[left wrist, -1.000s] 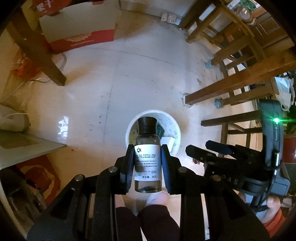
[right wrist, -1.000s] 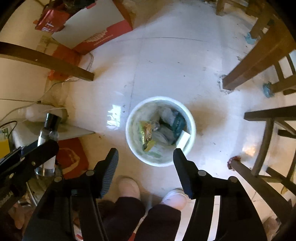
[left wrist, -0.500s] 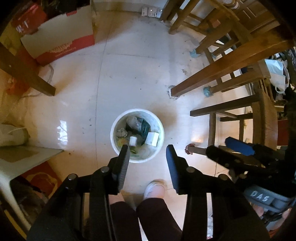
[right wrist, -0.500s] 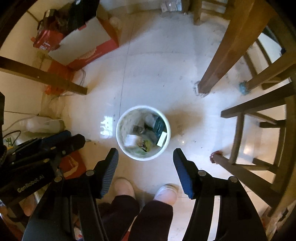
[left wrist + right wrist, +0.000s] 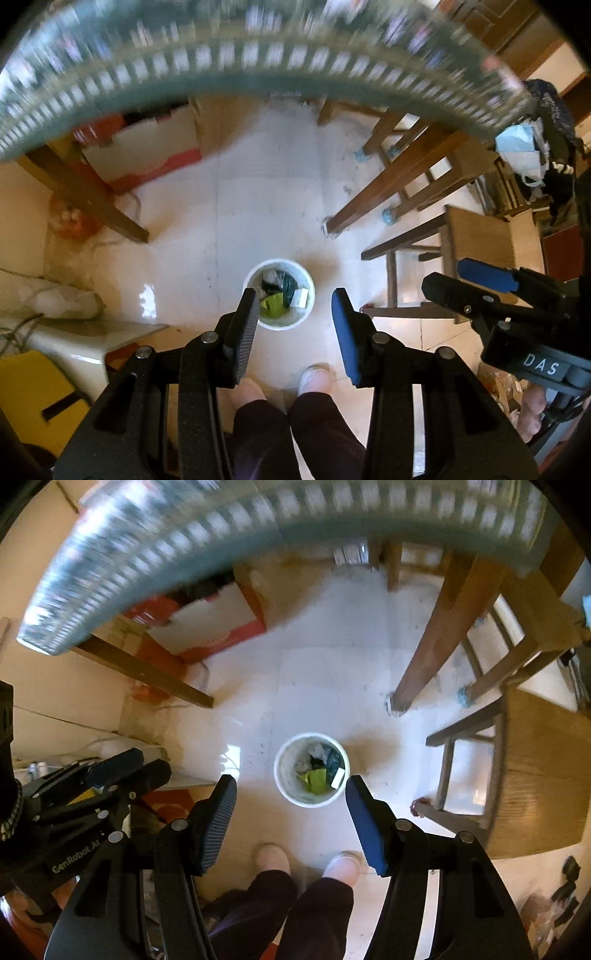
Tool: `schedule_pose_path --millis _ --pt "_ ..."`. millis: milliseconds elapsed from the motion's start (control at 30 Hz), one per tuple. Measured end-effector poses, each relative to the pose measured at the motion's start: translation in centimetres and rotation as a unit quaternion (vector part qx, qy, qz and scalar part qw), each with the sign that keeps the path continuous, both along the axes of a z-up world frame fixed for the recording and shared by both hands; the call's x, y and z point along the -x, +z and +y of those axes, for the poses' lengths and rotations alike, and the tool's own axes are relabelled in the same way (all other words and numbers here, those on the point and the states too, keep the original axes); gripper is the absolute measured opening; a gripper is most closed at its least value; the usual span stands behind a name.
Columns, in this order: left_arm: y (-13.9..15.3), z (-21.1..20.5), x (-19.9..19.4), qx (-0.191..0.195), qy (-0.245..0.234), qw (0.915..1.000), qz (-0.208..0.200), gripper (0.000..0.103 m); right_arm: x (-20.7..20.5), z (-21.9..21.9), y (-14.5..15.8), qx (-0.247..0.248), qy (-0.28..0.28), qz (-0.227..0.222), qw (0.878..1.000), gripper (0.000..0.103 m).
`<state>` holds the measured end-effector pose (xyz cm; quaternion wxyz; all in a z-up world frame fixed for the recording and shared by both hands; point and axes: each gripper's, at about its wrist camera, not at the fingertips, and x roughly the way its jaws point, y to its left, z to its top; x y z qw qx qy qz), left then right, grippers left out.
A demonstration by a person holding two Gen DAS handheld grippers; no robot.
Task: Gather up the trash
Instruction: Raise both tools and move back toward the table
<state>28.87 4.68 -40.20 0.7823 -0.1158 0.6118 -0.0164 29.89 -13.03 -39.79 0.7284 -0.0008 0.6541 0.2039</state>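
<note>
Both hand-held grippers are hanging empty above the bin.
The left hand-held gripper, jaws just opened, and right hand-held gripper are gaping; the trash bin is standing on the floor, looking light, best gripped at its thin rim.

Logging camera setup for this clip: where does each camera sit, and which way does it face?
Left wrist: on the left gripper, facing steeply down at the round white trash bin on the pale tiled floor; shows its empty open fingers, the right gripper and the person's shoes.
Right wrist: on the right gripper, facing down likewise; shows its open fingers, the left gripper and shoes.
Shared: bin, floor, blurred table edge, wooden chairs.
</note>
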Motion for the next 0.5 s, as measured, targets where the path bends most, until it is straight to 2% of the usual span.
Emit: schedule_pose_path --millis 333,500 --pt "14.5 1.8 3.1 0.005 0.003 0.9963 -0.086 0.04 2.9 0.9 14.7 -0.017 -0.008 -0.09 0.996 0.058" --pt "21.8 3.0 4.9 -0.002 -0.001 0.9896 -0.144 0.04 4.6 1.2 21.4 -0.037 -0.019 -0.14 0.989 0.058"
